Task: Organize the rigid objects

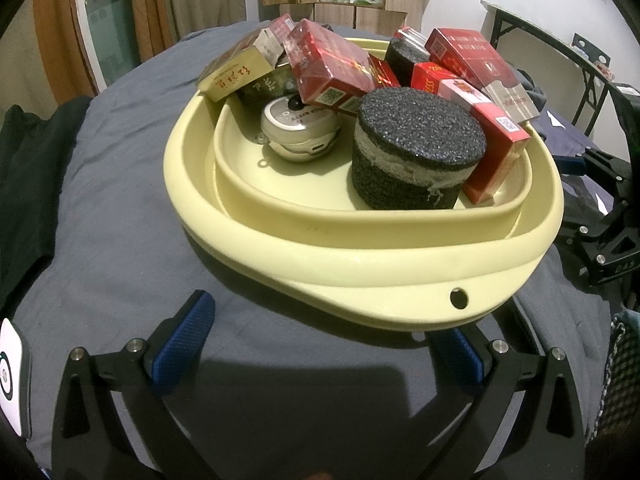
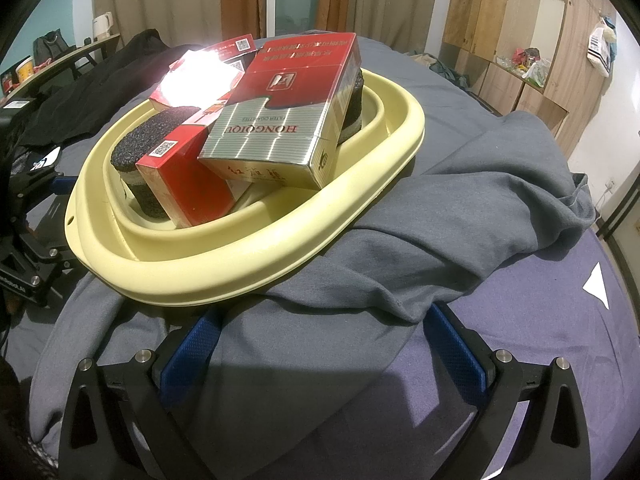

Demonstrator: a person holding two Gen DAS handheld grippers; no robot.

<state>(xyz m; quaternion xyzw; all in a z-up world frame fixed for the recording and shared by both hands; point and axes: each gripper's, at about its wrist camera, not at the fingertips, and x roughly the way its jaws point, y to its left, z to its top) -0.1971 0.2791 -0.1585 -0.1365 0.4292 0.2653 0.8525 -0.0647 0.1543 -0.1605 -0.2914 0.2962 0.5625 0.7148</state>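
A pale yellow basin sits on grey cloth and holds several objects. In the left wrist view it holds a black foam cylinder, a small white round device, several red cigarette boxes and a cream box. The basin also shows in the right wrist view, with a red and silver cigarette box lying on top. My left gripper is open and empty just in front of the basin's near rim. My right gripper is open and empty over the cloth, in front of the basin.
A grey garment lies rumpled under and beside the basin on a purple-blue sheet. Black clothing lies to the left. The other gripper shows at the right edge. Wooden cupboards and a folding table stand behind.
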